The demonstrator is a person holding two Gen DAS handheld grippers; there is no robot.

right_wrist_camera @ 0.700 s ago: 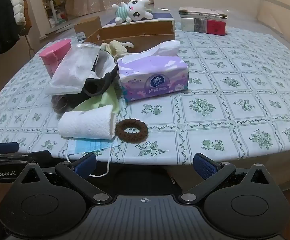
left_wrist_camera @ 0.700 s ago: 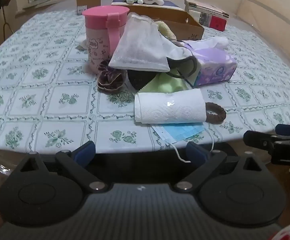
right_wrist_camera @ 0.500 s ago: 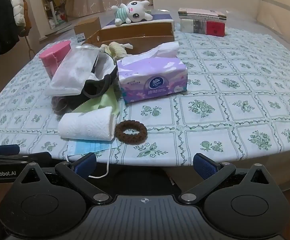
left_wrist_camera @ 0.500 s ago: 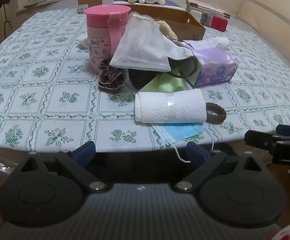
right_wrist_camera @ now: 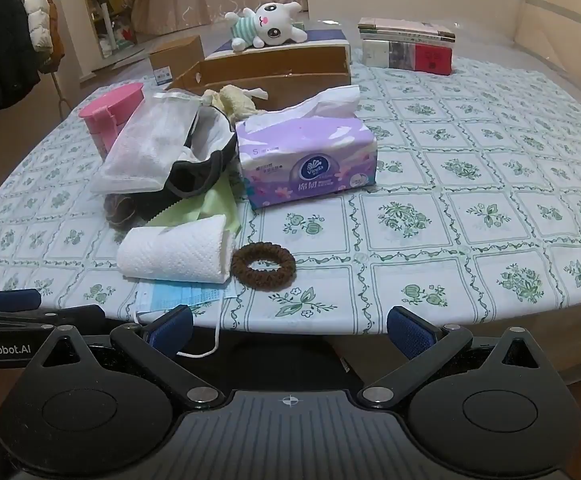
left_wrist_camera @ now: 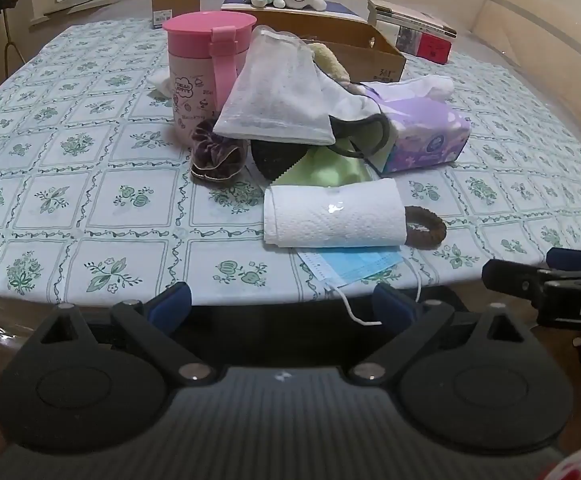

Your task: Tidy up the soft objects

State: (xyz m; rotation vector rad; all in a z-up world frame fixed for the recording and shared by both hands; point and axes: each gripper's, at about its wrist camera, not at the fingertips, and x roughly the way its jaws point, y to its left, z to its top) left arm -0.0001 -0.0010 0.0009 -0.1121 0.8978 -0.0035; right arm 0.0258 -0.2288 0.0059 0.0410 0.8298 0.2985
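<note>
Brown hair tie touching paper towel roll, right claw spread.

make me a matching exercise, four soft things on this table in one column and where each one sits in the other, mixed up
Things:
1. plush bunny
2. blue face mask
3. brown hair tie
4. velvet scrunchie

Places:
A. partly under the paper towel roll, a strap hanging off the table edge
B. in front of the pink cup
C. on the dark blue box at the far side
D. on the tablecloth at the right end of the paper towel roll

Pairs: 1-C, 2-A, 3-D, 4-B
</note>
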